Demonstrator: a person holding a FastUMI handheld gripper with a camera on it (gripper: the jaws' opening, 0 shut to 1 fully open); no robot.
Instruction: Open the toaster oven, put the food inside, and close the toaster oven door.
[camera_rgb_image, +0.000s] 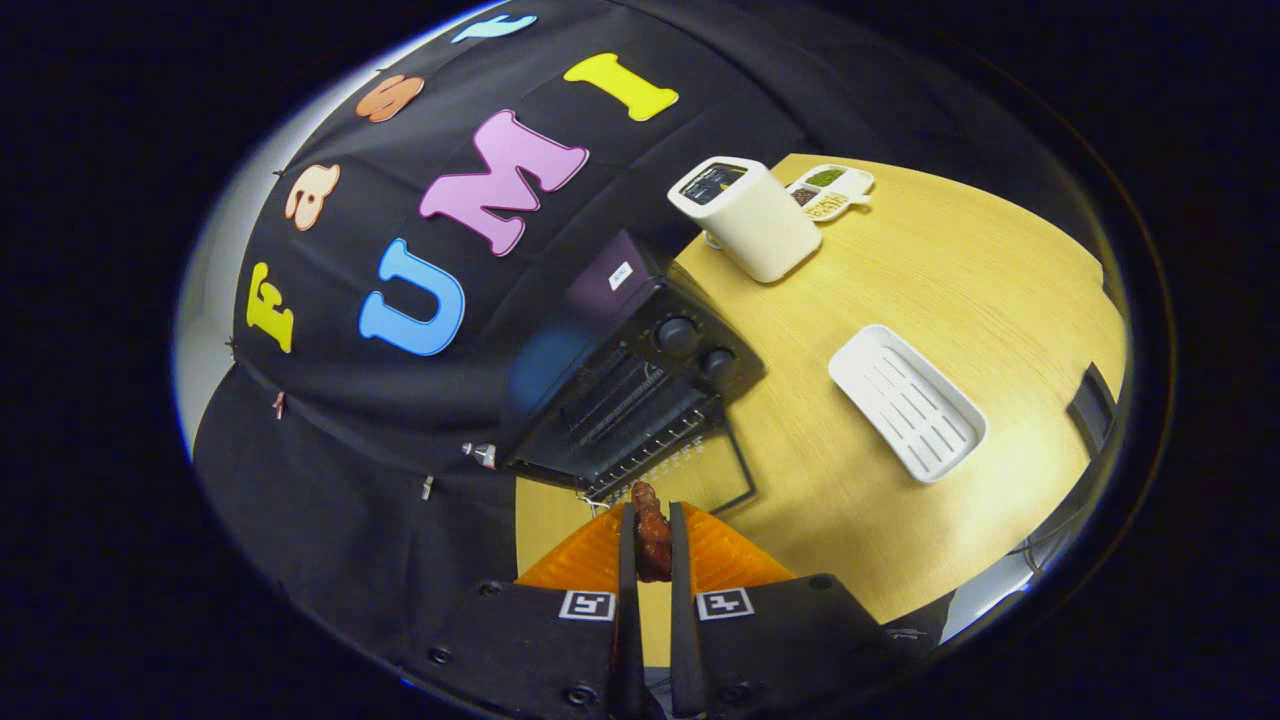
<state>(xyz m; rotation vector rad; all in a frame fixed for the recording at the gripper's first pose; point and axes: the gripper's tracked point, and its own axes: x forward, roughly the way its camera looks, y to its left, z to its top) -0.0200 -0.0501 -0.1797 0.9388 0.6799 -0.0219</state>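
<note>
1. Gripper view: the gripper (652, 545) is clenched on the piece of food (651, 535), a dark reddish-brown chunk pinched between both fingers and poking out a little past their tips. It is carried in the air above the bench (960, 290).
2. Just ahead of the fingers stands the black toaster oven (640, 390). Its glass door (700, 480) is dropped open, lying flat toward the gripper, and the wire rack inside is bare. The two knobs (697, 350) sit on the side nearer the middle of the bench.
3. Beyond the oven are a white box-shaped appliance (748, 215) and a small divided dish (832, 190); off to the side lies a white ribbed tray (908, 402), with nothing on it.
4. Progress, as I judge it: opening is done and the food is picked up. Left to do are carrying the food in onto the rack, letting go, backing out, and swinging the door shut.
</note>
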